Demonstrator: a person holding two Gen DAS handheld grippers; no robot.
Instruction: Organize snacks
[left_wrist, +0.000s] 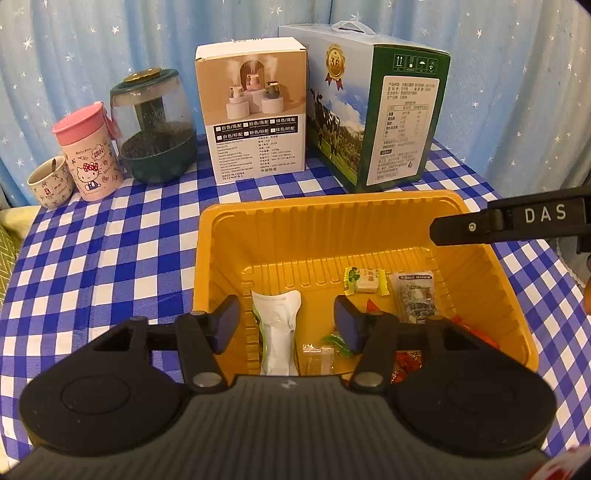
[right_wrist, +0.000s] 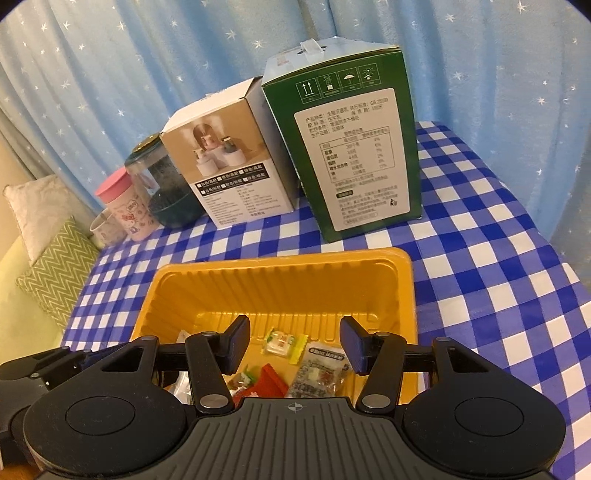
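A yellow plastic tray (left_wrist: 332, 206) sits on the blue checked cloth and holds several snacks. In it lie a white packet (left_wrist: 279, 332), a yellow-green candy (left_wrist: 365, 282), a clear printed packet (left_wrist: 415, 299) and red wrappers (left_wrist: 406, 362). My left gripper (left_wrist: 288, 325) hangs open over the tray's near side; the white packet lies below between its fingers, untouched. My right gripper (right_wrist: 295, 343) is open above the tray (right_wrist: 280, 260), over the candy (right_wrist: 284, 341), the printed packet (right_wrist: 319, 373) and a red wrapper (right_wrist: 271, 376). One right finger (left_wrist: 509, 221) reaches in over the tray's right rim.
Behind the tray stand a white humidifier box (left_wrist: 255, 110) and a green milk carton box (left_wrist: 376, 110). Further left are a dark green jar (left_wrist: 155, 129), a pink-lidded cartoon cup (left_wrist: 88, 158) and a small cup (left_wrist: 50, 182). Cushions (right_wrist: 55, 273) lie beyond the table's left edge.
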